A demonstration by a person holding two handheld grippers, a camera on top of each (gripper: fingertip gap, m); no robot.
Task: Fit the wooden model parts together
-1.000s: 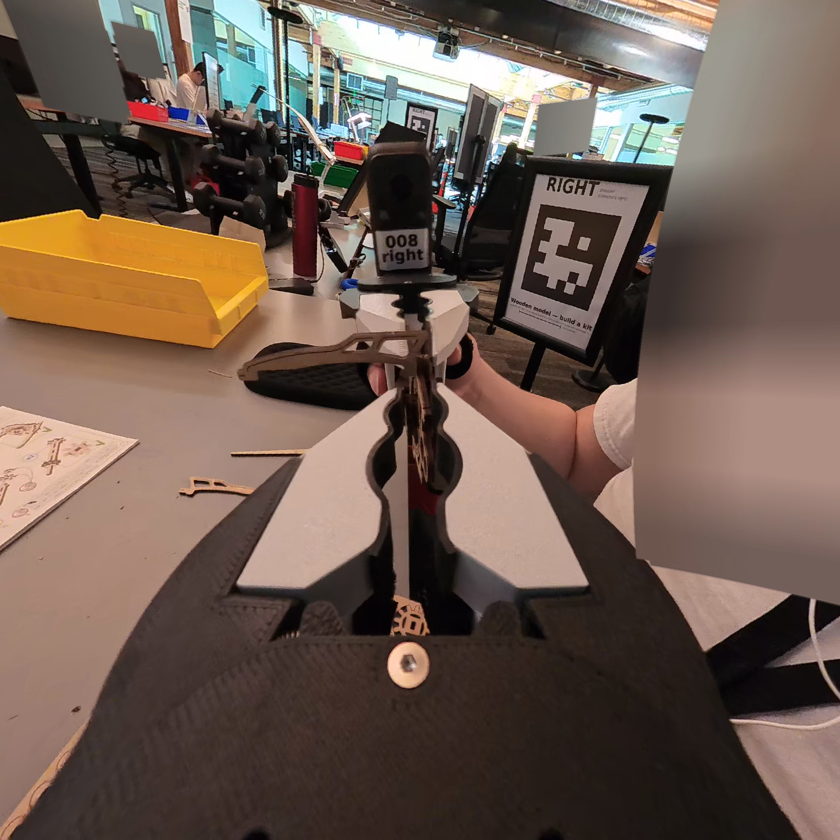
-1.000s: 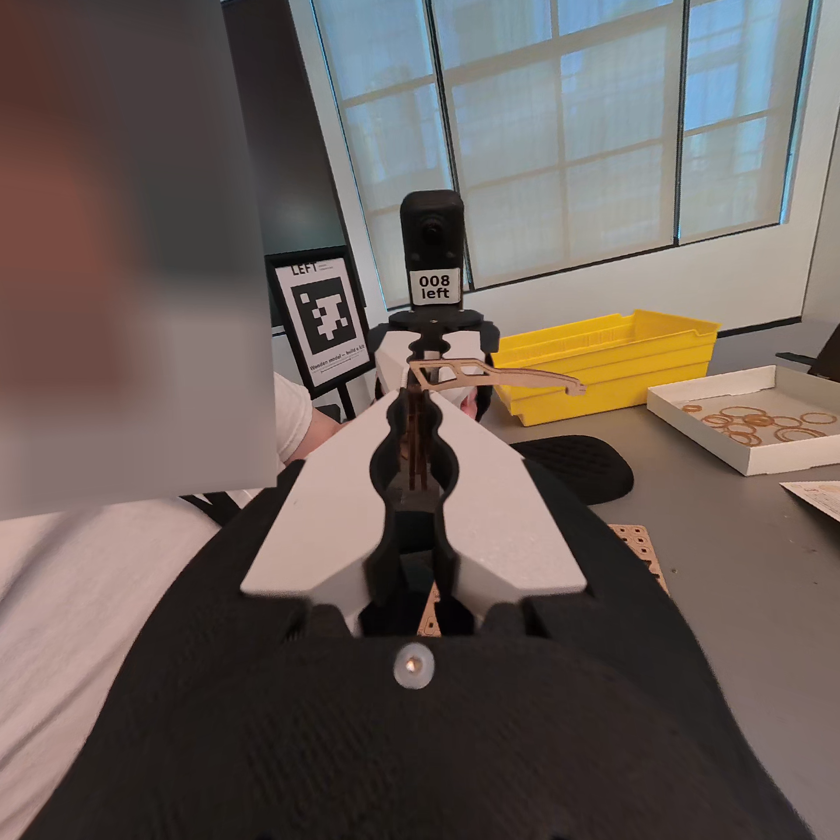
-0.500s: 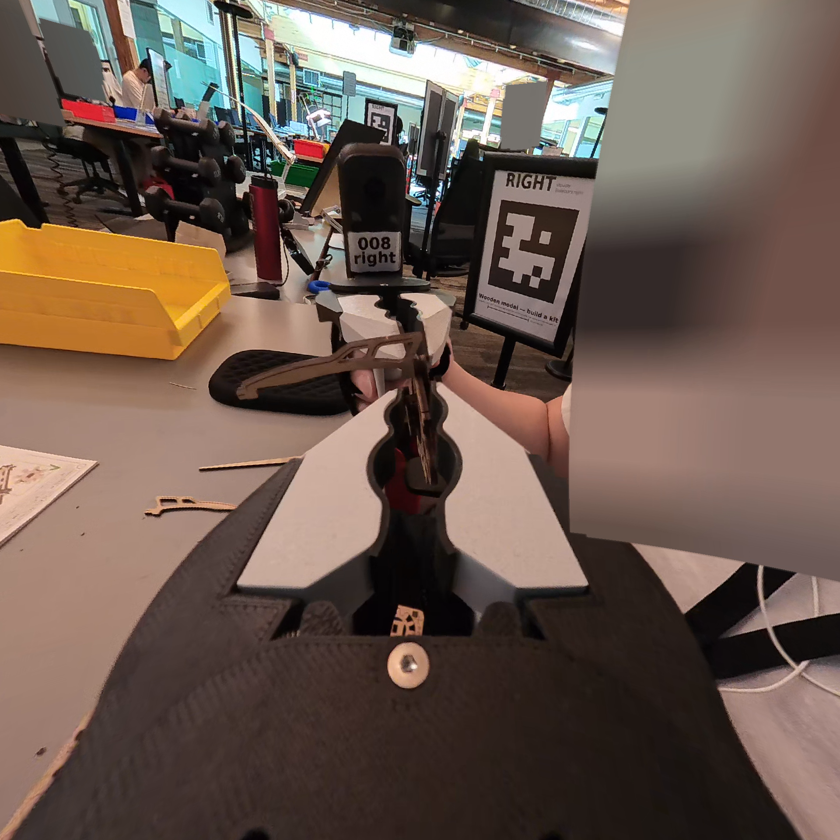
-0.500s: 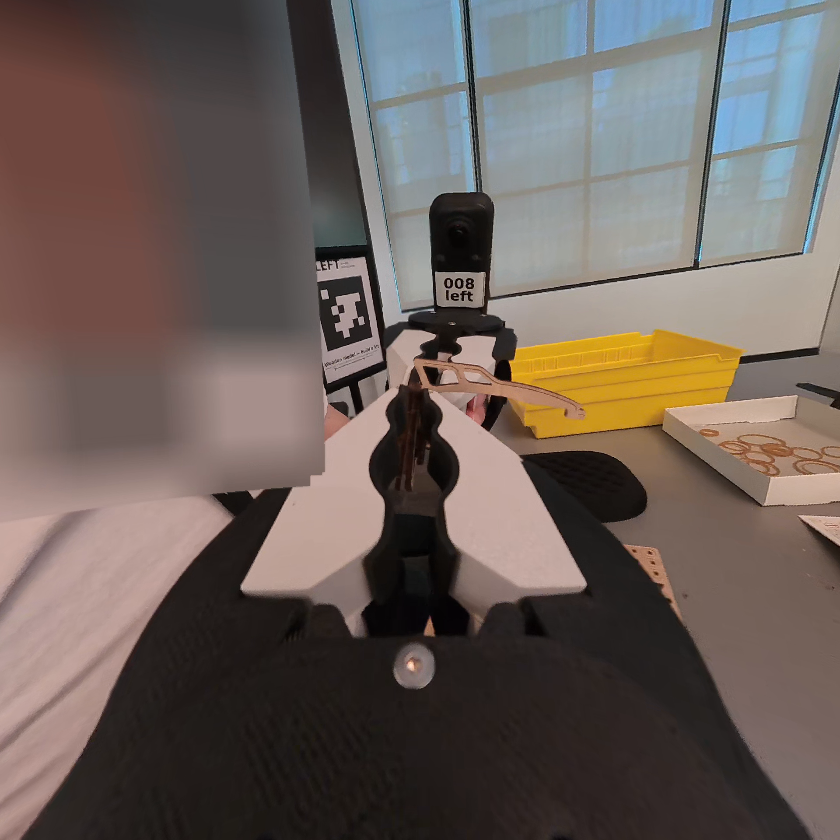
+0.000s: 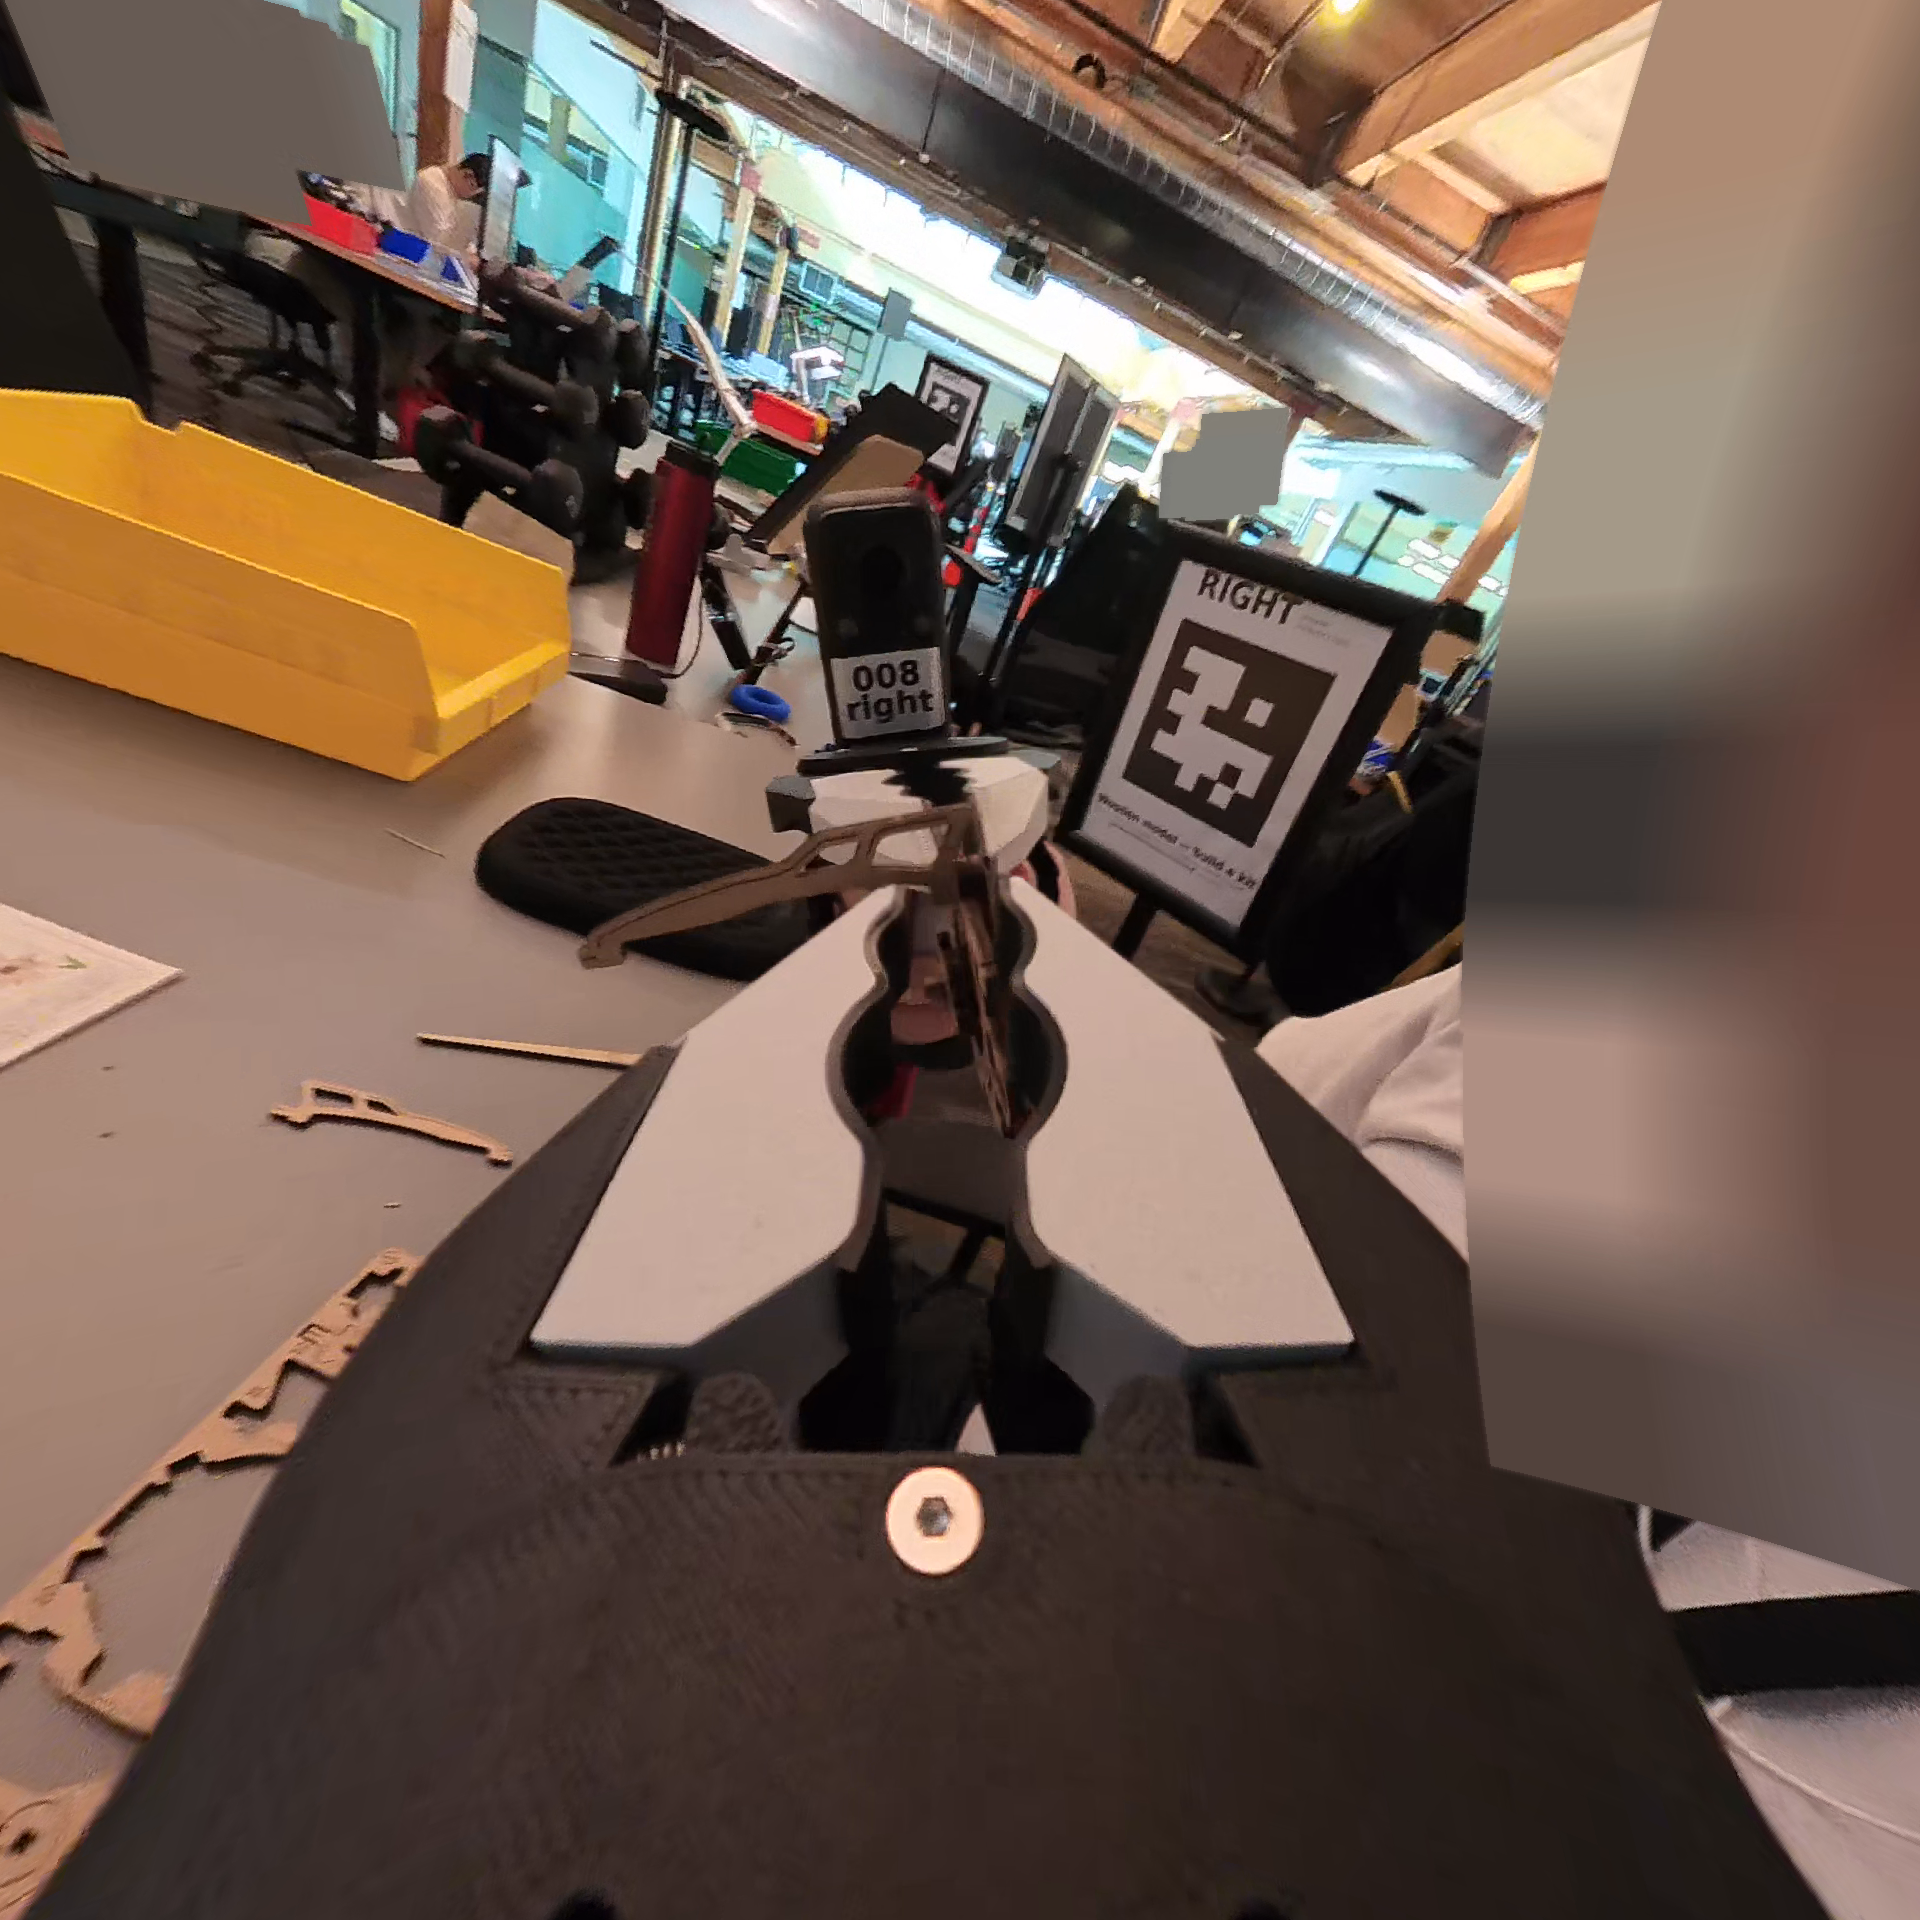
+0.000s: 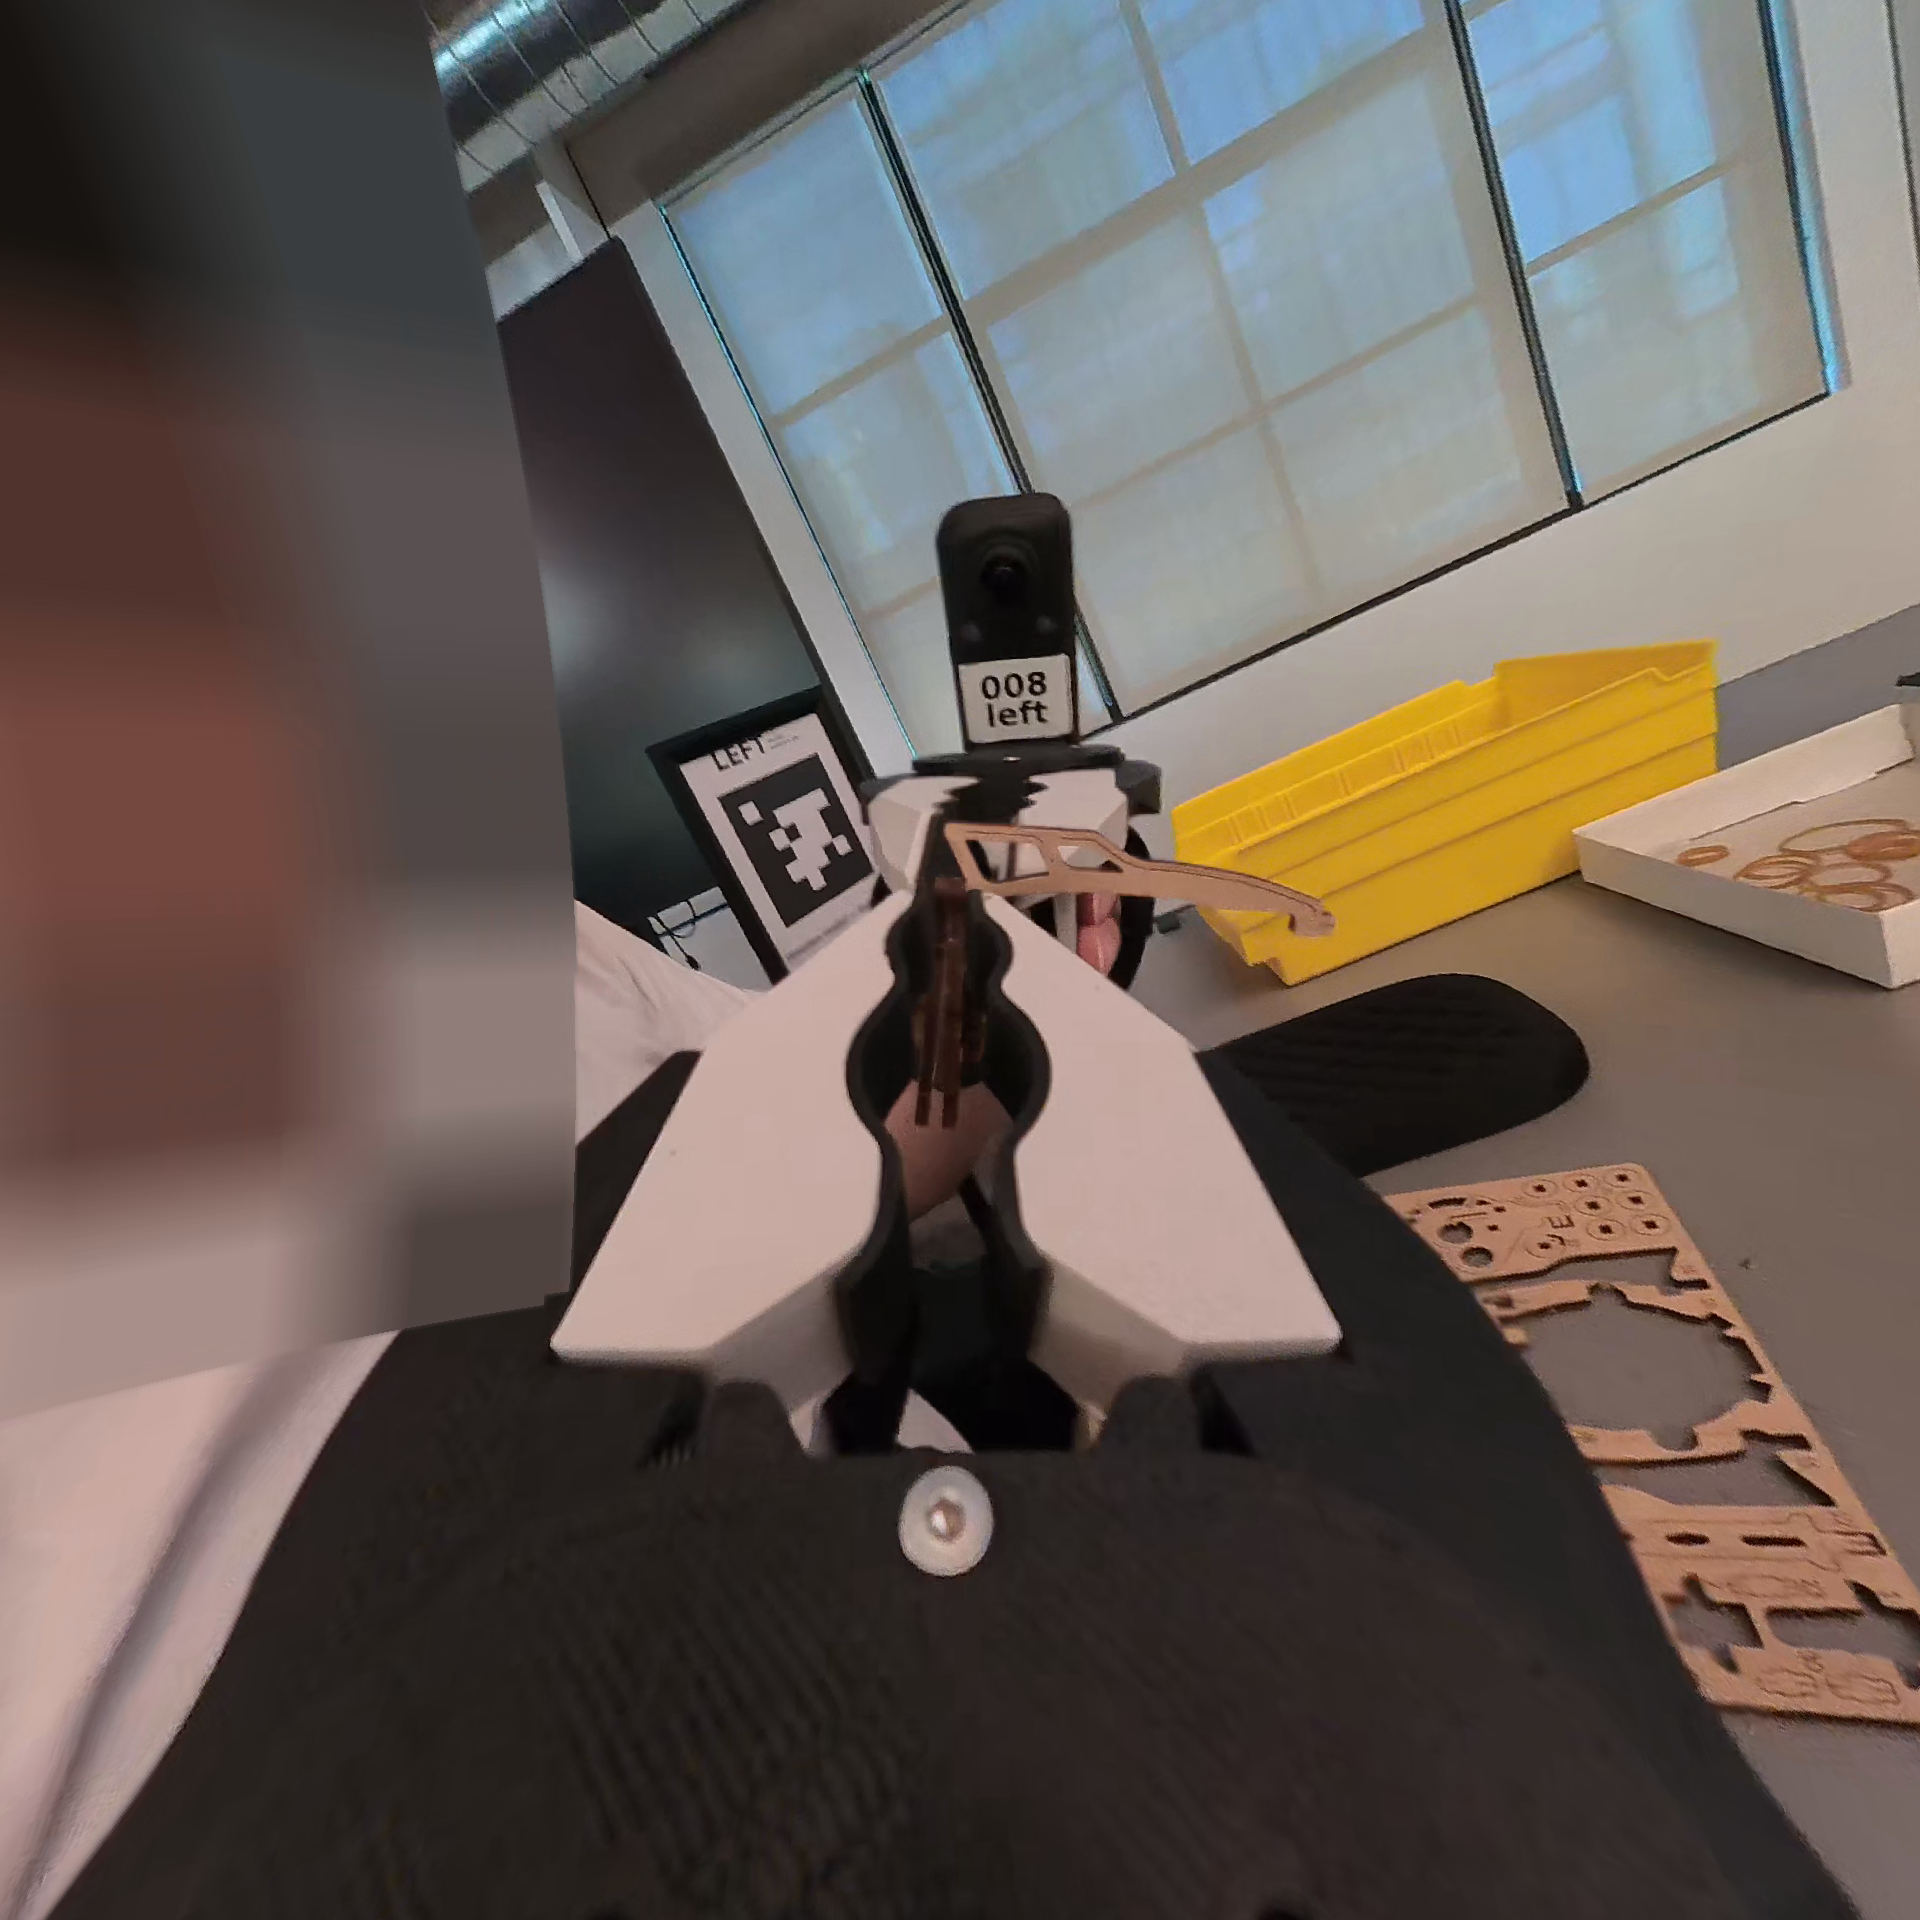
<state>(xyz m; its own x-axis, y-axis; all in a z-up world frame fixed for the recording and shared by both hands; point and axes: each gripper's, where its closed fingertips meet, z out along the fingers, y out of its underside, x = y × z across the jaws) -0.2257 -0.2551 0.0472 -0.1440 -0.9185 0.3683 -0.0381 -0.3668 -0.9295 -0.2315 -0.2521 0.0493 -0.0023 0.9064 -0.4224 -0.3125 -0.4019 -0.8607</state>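
Note:
My left gripper is shut on the wooden model body, thin plates seen edge-on between its grey fingers. My right gripper faces it tip to tip and is shut on the same stack of plates. A curved wooden arm piece sticks out sideways from the joint where the two grippers meet; it also shows in the right wrist view. The model is held in the air above the grey table. The right gripper shows opposite in the left view, the left gripper in the right view.
On the table lie a yellow bin, a black pad, a loose wooden arm piece, a thin stick, punched-out wooden sheets and a white tray of rings. A person's torso is close by. Only a small space, under 4 cm, lies between the two pairs of fingers.
Both grippers have tilted and lifted together with the model still clamped between them. The punched-out wooden sheets on the table have come into view.

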